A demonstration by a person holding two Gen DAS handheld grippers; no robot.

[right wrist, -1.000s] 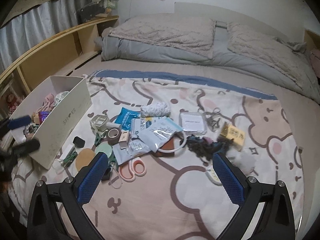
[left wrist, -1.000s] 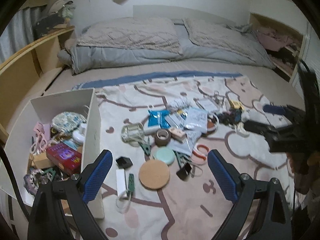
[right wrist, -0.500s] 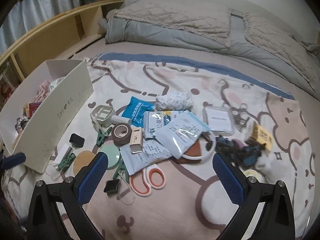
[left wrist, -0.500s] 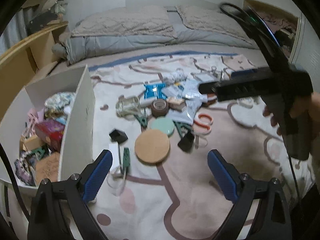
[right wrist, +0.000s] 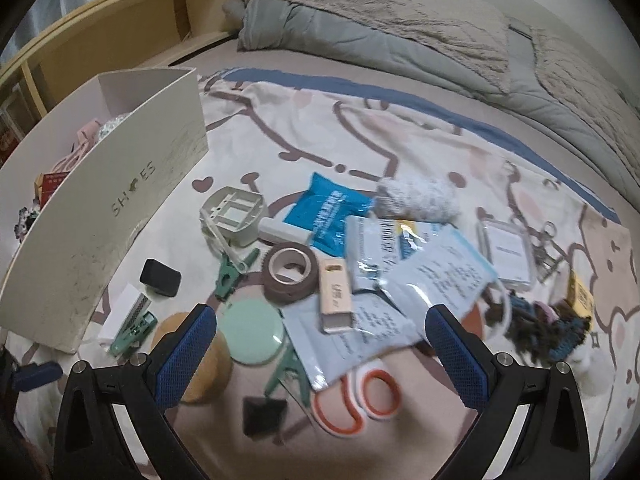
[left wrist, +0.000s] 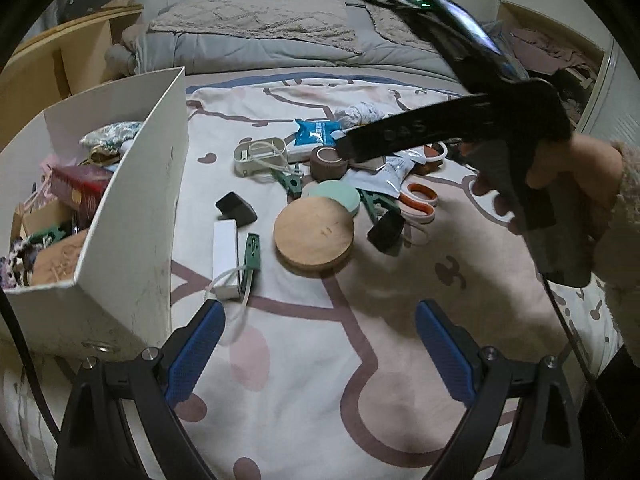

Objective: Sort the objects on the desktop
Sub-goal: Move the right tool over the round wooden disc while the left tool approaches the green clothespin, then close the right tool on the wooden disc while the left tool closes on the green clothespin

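A heap of small objects lies on a patterned blanket: a round cork coaster [left wrist: 314, 236], a mint green disc [right wrist: 251, 335], a brown tape roll [right wrist: 289, 273], orange-handled scissors [right wrist: 356, 400], green clips [right wrist: 229, 270] and plastic packets [right wrist: 436, 276]. A white shoe box [left wrist: 132, 216] at the left holds several sorted things. My left gripper [left wrist: 320, 354] is open and empty, low over the blanket in front of the cork coaster. My right gripper [right wrist: 320, 350] is open and empty, just above the mint disc and the packets. In the left wrist view the right gripper's body [left wrist: 460, 128], held by a hand, hangs over the heap.
A bed with grey duvet and pillows [right wrist: 400, 20] fills the background. A wooden shelf [right wrist: 120, 36] runs along the left. The shoe box wall [right wrist: 100, 216] stands close to the heap's left side. A dark tangle of hair ties [right wrist: 536, 324] lies at the right.
Both grippers have moved down and forward toward the heap. The right gripper has swung in over the objects, now large in the left wrist view. Both have stayed open.
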